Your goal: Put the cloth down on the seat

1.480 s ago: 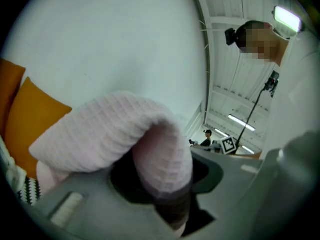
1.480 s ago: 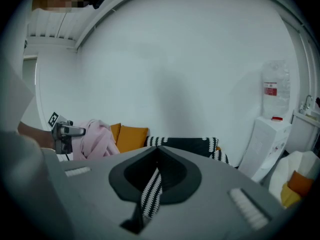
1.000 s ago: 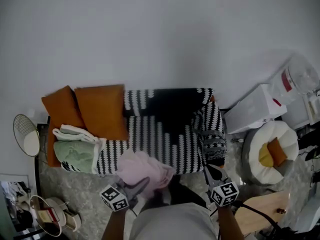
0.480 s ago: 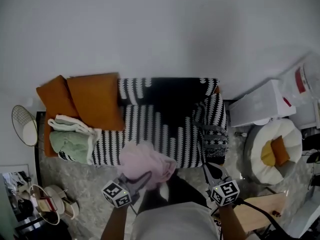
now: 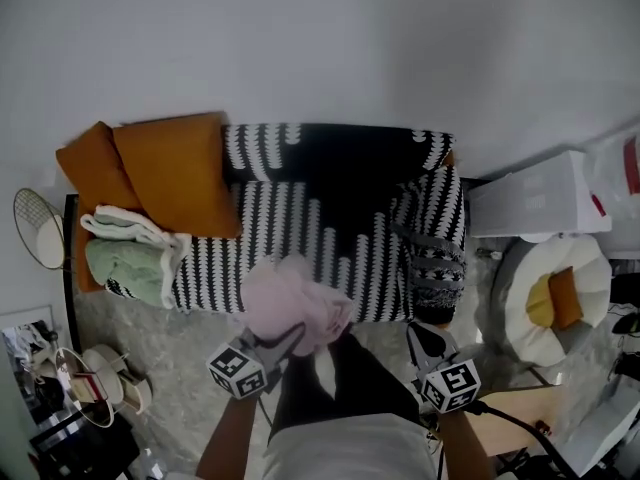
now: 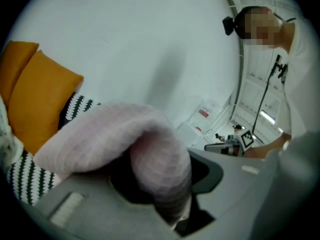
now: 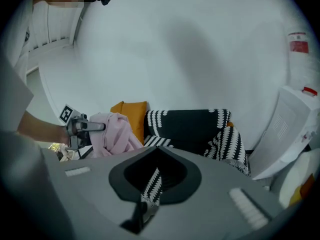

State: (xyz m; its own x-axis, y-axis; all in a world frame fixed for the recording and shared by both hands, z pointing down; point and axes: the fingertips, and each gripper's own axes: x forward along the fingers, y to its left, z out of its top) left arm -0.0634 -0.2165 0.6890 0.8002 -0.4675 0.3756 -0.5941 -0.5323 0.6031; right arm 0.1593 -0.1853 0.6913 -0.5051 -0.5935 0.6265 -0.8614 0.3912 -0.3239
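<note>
A bunched pink cloth (image 5: 295, 303) hangs from my left gripper (image 5: 291, 336), which is shut on it at the front edge of the sofa seat (image 5: 300, 238). The seat has a black-and-white patterned cover. In the left gripper view the cloth (image 6: 125, 139) drapes over the jaws and hides them. In the right gripper view the same cloth (image 7: 112, 134) and the left gripper (image 7: 82, 126) show at the left. My right gripper (image 5: 420, 338) is shut and holds nothing, low in front of the sofa's right arm (image 5: 435, 258); its jaws (image 7: 155, 151) point at the sofa.
Two orange cushions (image 5: 175, 173) and a folded green-and-white blanket (image 5: 125, 263) take up the sofa's left end. A white box (image 5: 540, 208) and a round white pouf with a yellow cushion (image 5: 555, 298) stand at the right. A wire object (image 5: 35, 228) stands at the left.
The head view has shifted, so the sofa sits a little higher and further right. My left gripper has carried the pink cloth slightly further over the seat's front edge. The right gripper has barely moved.
</note>
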